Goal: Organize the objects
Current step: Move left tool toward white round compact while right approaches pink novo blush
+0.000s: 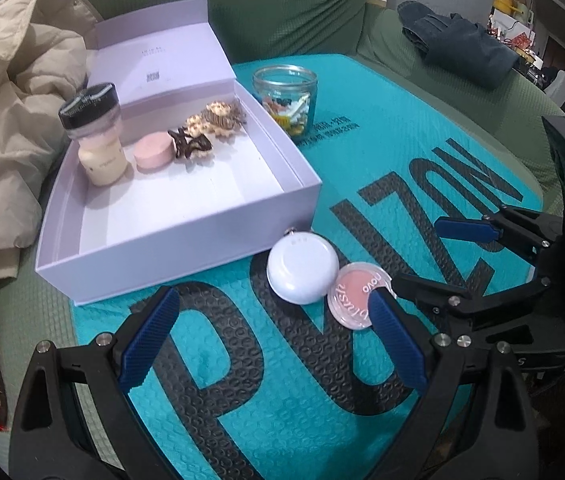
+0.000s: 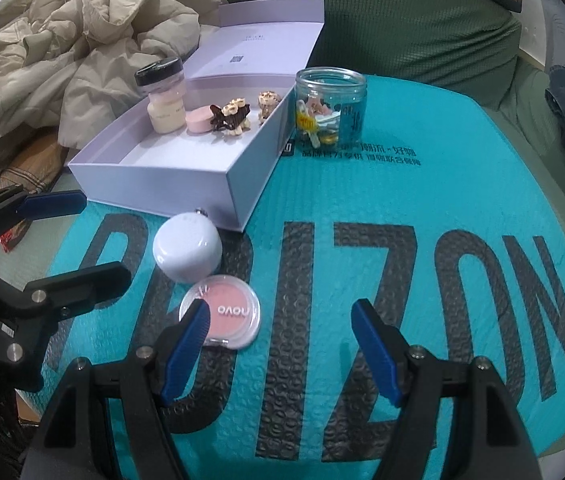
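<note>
A white round compact [image 1: 302, 272] [image 2: 187, 249] and a clear blush pan [image 1: 358, 300] [image 2: 224, 312] lie side by side on a teal bubble mailer [image 1: 382, 168] [image 2: 422, 208], just in front of an open lilac box [image 1: 186, 240] [image 2: 162, 188]. In the box stand a black-capped bottle [image 1: 96, 136] [image 2: 164, 96], a pink round case [image 1: 153, 151] [image 2: 200, 120] and several hair clips [image 1: 210, 128] [image 2: 238, 118]. My left gripper [image 1: 274, 295] [image 2: 104, 236] is open near the compact. My right gripper [image 2: 280, 306] [image 1: 422, 254] is open with its left pad beside the blush pan.
A glass jar [image 1: 286, 98] [image 2: 330, 108] of small items stands right of the box. A beige puffy jacket [image 1: 14, 112] [image 2: 82, 32] is piled to the left. A dark garment [image 1: 454, 44] lies on the green sofa cover [image 1: 282, 12] at the back right.
</note>
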`<act>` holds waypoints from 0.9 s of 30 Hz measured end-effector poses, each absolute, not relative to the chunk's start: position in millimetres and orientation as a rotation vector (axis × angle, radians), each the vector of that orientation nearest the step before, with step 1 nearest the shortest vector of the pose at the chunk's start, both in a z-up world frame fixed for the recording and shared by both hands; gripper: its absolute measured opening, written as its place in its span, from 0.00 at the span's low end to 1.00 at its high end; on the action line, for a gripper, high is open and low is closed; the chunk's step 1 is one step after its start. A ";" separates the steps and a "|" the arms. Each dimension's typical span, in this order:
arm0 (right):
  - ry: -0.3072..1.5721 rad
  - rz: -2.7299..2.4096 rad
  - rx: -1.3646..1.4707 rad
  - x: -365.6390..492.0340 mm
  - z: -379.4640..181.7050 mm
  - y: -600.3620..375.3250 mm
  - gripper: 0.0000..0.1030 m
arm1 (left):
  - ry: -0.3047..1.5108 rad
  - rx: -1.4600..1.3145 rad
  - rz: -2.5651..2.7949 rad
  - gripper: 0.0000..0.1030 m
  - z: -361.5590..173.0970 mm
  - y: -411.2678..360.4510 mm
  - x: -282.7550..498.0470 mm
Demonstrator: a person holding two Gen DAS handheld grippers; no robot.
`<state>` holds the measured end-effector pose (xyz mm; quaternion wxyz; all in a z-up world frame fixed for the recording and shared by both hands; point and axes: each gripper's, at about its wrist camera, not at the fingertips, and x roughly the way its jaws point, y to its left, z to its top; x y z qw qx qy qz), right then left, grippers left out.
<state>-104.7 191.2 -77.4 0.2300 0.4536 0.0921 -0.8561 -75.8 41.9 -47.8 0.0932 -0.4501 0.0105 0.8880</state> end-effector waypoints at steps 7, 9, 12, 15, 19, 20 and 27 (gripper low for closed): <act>0.263 -2.322 1.276 -99.1 -90.3 186.2 0.72 | -0.004 -1.375 2.617 0.93 -60.6 35.8 -75.9; 0.268 -2.306 1.281 -98.4 -93.4 182.5 0.72 | -0.006 -1.388 2.609 0.93 -63.4 33.6 -76.8; 0.283 -2.279 1.285 -96.6 -97.2 176.4 0.72 | -0.006 -1.381 2.606 0.92 -64.2 30.6 -76.2; 0.302 -2.247 1.291 -94.9 -102.3 169.3 0.72 | -0.015 -1.383 2.603 0.93 -65.9 26.1 -76.9; 0.345 -2.230 1.296 -93.9 -110.2 159.4 0.72 | -0.034 -1.401 2.602 0.92 -69.6 20.9 -79.3; 0.351 -2.233 1.286 -93.5 -110.0 157.9 0.69 | -0.037 -1.405 2.600 0.92 -70.6 19.8 -80.1; 0.307 -2.246 1.269 -98.9 -108.0 162.3 0.54 | -0.047 -1.414 2.590 0.92 -74.4 20.2 -86.2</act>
